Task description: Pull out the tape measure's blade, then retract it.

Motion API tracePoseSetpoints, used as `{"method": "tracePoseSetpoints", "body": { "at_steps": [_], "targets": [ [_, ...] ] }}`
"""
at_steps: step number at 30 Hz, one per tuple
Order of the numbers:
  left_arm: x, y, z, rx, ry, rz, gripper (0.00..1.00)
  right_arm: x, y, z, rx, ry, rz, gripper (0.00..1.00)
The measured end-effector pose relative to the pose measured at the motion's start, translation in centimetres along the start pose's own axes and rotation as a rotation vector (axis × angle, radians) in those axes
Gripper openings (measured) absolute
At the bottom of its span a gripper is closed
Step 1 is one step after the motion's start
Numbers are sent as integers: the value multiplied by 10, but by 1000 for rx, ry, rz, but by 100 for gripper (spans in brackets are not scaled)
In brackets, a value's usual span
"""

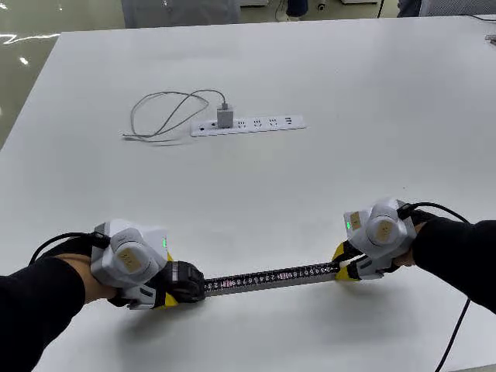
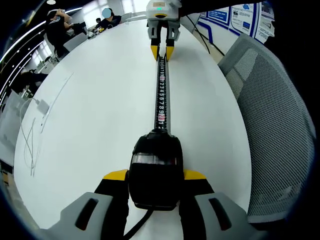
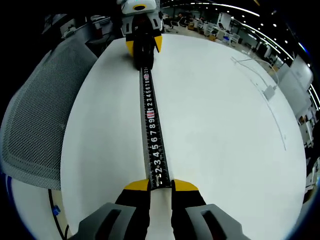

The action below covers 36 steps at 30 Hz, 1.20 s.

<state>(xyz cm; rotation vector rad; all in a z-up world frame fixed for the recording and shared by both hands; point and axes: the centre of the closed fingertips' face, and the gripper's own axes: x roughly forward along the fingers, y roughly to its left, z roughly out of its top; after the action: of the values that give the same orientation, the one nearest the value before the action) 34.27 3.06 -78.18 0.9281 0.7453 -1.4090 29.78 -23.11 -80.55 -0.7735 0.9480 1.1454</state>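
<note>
A black tape measure case point(image 2: 155, 170) sits between the yellow-tipped fingers of my left gripper point(image 2: 156, 175), which is shut on it; in the head view the case point(image 1: 184, 281) lies low on the table at the left. Its dark blade point(image 1: 271, 277) with white numerals stretches out to the right, running just above the white table point(image 1: 310, 178). My right gripper point(image 3: 160, 186) is shut on the blade's end point(image 3: 158, 177), seen in the head view at the right gripper point(image 1: 346, 267). From the left gripper view the blade point(image 2: 162, 90) runs straight away to the other gripper point(image 2: 162, 47).
A white power strip point(image 1: 248, 125) with a plugged-in charger point(image 1: 225, 117) and a looped grey cable point(image 1: 167, 116) lies mid-table, well beyond the grippers. A grey mesh chair point(image 2: 272, 125) stands beside the table edge. People sit at the far end point(image 2: 105, 17).
</note>
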Motion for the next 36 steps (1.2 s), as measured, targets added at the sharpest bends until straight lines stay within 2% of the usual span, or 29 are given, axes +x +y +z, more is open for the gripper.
{"method": "tracePoseSetpoints", "body": {
  "at_steps": [5, 7, 8, 10, 14, 16, 20, 23, 25, 27, 29, 31, 34, 36],
  "targets": [
    [-3, 2, -2, -2, 11, 7, 37, 0, -1, 0, -46, 18, 0, 12],
    [-6, 5, -11, 5, 63, 27, 41, 0, -1, 0, -44, 20, 1, 12],
    [-6, 6, -9, 3, 49, 29, 44, -1, 0, 1, -43, 17, 1, 13],
    [-10, 9, -5, -49, 14, 41, 48, -3, 0, 4, -36, 7, 4, 14],
    [-15, 12, -12, -64, 26, 41, 53, -8, -4, 6, -10, -7, -10, 17],
    [-18, 7, -12, -108, 5, 13, 58, -11, -6, 7, 20, -11, -19, 20],
    [-21, 6, -14, -142, -3, 17, 65, -15, -5, 10, 54, -26, -22, 21],
    [-22, 6, -13, -186, -19, 25, 68, -16, -4, 9, 99, -21, -35, 29],
    [-22, 6, -13, -189, -26, 31, 70, -17, -5, 9, 123, -23, -50, 35],
    [-21, 6, -15, -204, -22, 45, 79, -18, -5, 7, 169, -25, -61, 40],
    [-21, 3, -16, -250, -31, 40, 82, -20, -6, 7, 209, -43, -74, 44],
    [-22, 1, -16, -271, -40, 39, 86, -23, -5, 6, 215, -54, -82, 47],
    [-22, -2, -14, -317, -88, 43, 93, -25, -4, 1, 241, -63, -98, 50],
    [-23, -4, -17, -336, -87, 38, 96, -26, -4, -3, 248, -70, -107, 54]
  ]
}}
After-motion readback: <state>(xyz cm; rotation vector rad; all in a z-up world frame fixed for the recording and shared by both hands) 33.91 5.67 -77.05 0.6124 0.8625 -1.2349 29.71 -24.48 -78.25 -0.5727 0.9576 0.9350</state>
